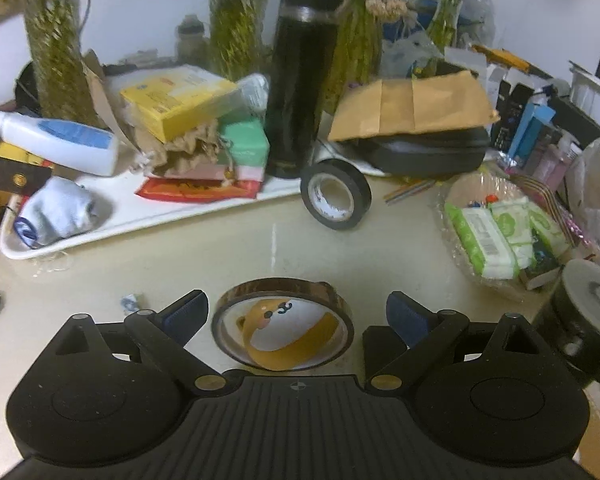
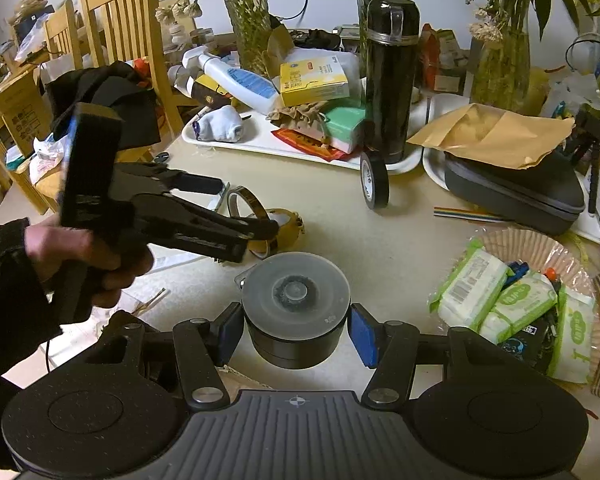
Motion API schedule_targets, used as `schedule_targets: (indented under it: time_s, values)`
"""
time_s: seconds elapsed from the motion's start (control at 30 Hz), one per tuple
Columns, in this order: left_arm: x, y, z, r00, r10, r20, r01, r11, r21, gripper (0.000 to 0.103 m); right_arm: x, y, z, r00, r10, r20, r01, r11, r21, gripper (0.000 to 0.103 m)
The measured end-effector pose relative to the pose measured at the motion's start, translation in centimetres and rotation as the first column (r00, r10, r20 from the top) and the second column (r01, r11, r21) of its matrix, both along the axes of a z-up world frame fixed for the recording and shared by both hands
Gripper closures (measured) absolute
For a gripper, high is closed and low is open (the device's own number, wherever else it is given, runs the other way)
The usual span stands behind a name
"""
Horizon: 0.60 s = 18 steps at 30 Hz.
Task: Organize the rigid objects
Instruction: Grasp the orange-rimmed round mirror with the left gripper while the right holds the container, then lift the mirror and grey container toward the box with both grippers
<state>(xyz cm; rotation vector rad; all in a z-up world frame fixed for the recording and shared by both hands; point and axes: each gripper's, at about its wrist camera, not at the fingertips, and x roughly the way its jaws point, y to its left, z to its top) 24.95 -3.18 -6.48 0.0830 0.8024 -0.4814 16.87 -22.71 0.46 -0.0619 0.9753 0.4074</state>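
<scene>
A brown tape roll (image 1: 283,322) lies flat on the beige table between the fingers of my left gripper (image 1: 297,312), which is open around it without touching. The roll also shows in the right wrist view (image 2: 276,220), partly hidden behind the left gripper (image 2: 220,216). My right gripper (image 2: 295,330) is open around a round black canister with a grey lid (image 2: 295,300); its blue pads (image 2: 362,334) stand just off the sides. The canister shows at the right edge of the left wrist view (image 1: 590,304). A black tape roll (image 1: 336,194) stands on edge by the tall black flask (image 1: 304,72).
A white tray (image 1: 148,216) holds a sock, boxes and a bottle at the back left. A dark case under a brown envelope (image 1: 416,108) sits at the back right. A basket with wipe packs (image 1: 496,236) is on the right. Vases stand behind. Wooden chairs (image 2: 120,12) stand left.
</scene>
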Motion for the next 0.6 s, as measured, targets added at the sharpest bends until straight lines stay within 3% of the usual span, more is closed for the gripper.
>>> schedule_targets:
  time_s: [0.23, 0.37, 0.6]
  values:
    - [1.3, -0.2, -1.8, 0.999, 0.019, -0.039, -0.018, 0.999, 0.027, 0.006, 0.1, -0.3, -0.1, 1.000, -0.002, -0.006, 0.002, 1.000, 0.003, 0.043]
    - [1.4, -0.2, -2.0, 0.999, 0.028, -0.029, -0.027, 0.999, 0.035, 0.015, 0.1, -0.3, -0.1, 1.000, -0.001, -0.005, 0.001, 1.000, 0.005, 0.043]
    - [1.0, -0.2, -1.8, 0.999, 0.035, -0.029, -0.034, 0.999, 0.043, 0.016, 0.4, -0.2, -0.5, 1.000, -0.012, -0.018, 0.012, 1.000, -0.010, 0.043]
